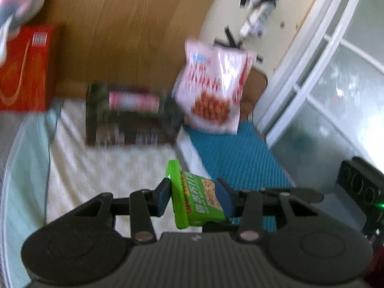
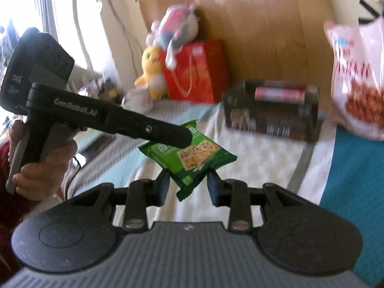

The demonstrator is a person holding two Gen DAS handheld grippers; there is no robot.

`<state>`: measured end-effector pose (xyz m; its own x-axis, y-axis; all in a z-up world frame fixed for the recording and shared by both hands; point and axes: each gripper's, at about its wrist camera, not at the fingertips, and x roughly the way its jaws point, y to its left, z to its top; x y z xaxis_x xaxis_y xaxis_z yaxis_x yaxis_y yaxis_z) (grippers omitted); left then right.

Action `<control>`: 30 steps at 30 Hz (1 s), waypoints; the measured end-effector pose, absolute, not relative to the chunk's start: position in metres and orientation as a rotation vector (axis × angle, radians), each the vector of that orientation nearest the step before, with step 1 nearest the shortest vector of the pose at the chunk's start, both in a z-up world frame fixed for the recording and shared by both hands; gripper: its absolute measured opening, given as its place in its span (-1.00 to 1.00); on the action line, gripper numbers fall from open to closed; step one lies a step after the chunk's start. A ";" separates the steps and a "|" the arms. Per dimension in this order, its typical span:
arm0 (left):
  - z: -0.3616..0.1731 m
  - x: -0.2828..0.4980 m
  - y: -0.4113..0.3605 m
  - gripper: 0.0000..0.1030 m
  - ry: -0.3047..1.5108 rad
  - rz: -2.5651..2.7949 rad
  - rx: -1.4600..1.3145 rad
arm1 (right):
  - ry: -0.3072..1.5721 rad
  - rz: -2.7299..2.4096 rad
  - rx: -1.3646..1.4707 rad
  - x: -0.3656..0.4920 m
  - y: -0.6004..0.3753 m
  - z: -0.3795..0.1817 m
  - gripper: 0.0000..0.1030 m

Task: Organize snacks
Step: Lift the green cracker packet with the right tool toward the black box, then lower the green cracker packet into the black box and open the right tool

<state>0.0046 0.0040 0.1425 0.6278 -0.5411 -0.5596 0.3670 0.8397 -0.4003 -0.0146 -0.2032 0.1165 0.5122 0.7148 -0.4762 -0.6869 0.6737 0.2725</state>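
left wrist: glossy crinkled green packet (image 1: 201, 199)

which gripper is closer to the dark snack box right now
Hard to call; the views look about even. The left gripper and the right gripper each hold a green packet over the bed, short of the dark box.

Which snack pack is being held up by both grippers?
The small green snack pack. The left gripper and the right gripper both clamp it, while the big pink snack bag stands apart by the wooden headboard.
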 end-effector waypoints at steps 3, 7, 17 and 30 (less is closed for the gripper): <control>0.176 0.027 0.001 -0.23 0.650 -0.518 -0.247 | 0.548 0.838 0.069 0.011 -0.202 0.143 -0.29; 0.217 0.061 -0.006 -0.23 0.556 -0.506 -0.214 | 0.488 0.832 0.063 0.049 -0.203 0.179 -0.30; 0.205 0.176 -0.020 -0.23 0.589 -0.441 -0.230 | 0.450 0.759 0.009 0.146 -0.199 0.179 -0.30; 0.097 0.245 -0.012 -0.23 0.809 -0.397 -0.305 | 0.630 0.756 -0.026 0.212 -0.188 0.095 -0.30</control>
<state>0.2446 -0.0123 0.0969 0.6233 -0.4544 -0.6364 0.2257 0.8837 -0.4100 0.2117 -0.1881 0.0949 0.5536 0.6318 -0.5425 -0.6472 0.7364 0.1972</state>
